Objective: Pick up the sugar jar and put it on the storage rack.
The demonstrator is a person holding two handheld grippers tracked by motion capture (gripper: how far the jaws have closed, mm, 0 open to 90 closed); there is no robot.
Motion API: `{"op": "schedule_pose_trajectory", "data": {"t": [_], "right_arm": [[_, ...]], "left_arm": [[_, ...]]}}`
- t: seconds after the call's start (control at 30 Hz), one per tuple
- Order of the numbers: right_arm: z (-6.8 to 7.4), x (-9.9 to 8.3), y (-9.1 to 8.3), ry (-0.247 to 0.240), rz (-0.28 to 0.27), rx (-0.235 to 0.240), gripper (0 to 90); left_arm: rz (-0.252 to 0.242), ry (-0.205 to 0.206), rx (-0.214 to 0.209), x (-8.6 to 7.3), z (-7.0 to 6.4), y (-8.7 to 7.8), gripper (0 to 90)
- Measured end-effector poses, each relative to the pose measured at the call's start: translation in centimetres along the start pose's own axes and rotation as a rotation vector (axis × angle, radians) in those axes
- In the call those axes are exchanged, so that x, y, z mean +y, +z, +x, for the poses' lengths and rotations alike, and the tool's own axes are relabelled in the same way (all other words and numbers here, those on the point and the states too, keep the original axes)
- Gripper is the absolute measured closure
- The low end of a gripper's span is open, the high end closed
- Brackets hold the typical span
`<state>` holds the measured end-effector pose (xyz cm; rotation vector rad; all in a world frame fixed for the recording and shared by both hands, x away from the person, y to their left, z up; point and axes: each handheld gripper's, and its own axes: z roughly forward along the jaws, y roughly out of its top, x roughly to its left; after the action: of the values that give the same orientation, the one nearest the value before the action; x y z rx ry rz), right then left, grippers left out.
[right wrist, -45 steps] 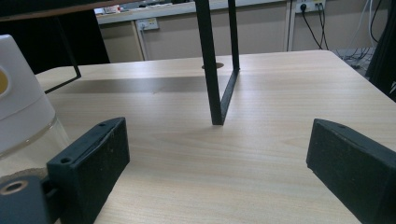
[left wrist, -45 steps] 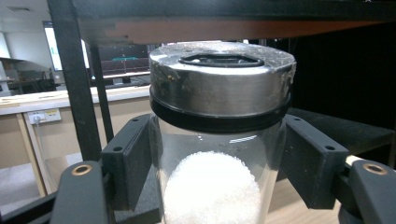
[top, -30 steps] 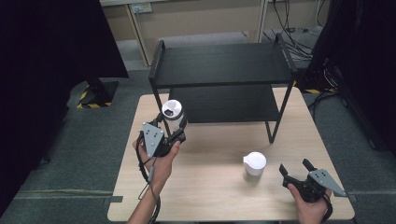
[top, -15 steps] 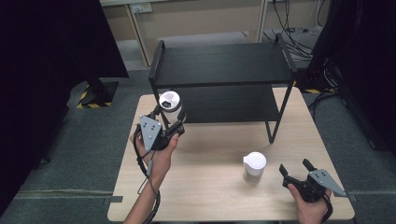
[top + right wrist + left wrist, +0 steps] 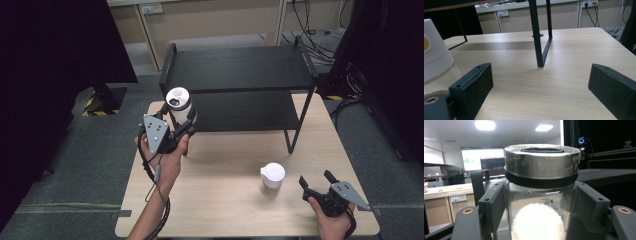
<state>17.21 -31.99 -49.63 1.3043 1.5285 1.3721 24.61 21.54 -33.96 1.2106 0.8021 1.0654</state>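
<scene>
A clear jar (image 5: 180, 106) with a silver metal lid and white grains inside is held up off the table by my left gripper (image 5: 186, 126), which is shut on its body. In the left gripper view the jar (image 5: 541, 195) sits between both black pads (image 5: 492, 207), its lid level with the black shelf behind. A second jar (image 5: 272, 178) with a white lid stands on the wooden table (image 5: 225, 200) at the right. My right gripper (image 5: 316, 183) rests open near the table's front right, just right of that white-lidded jar (image 5: 435, 57), with nothing between its pads (image 5: 474, 86).
A black two-tier metal shelf (image 5: 240, 75) stands on the back half of the table; its front right leg (image 5: 537, 35) is straight ahead of my right gripper. Grey carpet floor surrounds the table, with cables at the back right.
My left gripper has lifted the silver-lidded jar higher and slightly toward the shelf's left front corner. The right gripper and the white-lidded jar have stayed put.
</scene>
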Motion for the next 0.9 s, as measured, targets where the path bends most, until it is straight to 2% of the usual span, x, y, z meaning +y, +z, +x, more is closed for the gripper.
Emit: {"op": "schedule_pose_trajectory", "data": {"t": [0.4,0.9], "right_arm": [[0.0,0.0,0.0,0.001,0.001,0.001,6.1],[0.0,0.0,0.0,0.002,0.001,0.002,6.0]], "left_arm": [[-0.012,-0.017,0.009,2.3,0.5,1.0,29.8],[-0.001,-0.033,0.007,5.1,1.0,2.8,29.9]]}}
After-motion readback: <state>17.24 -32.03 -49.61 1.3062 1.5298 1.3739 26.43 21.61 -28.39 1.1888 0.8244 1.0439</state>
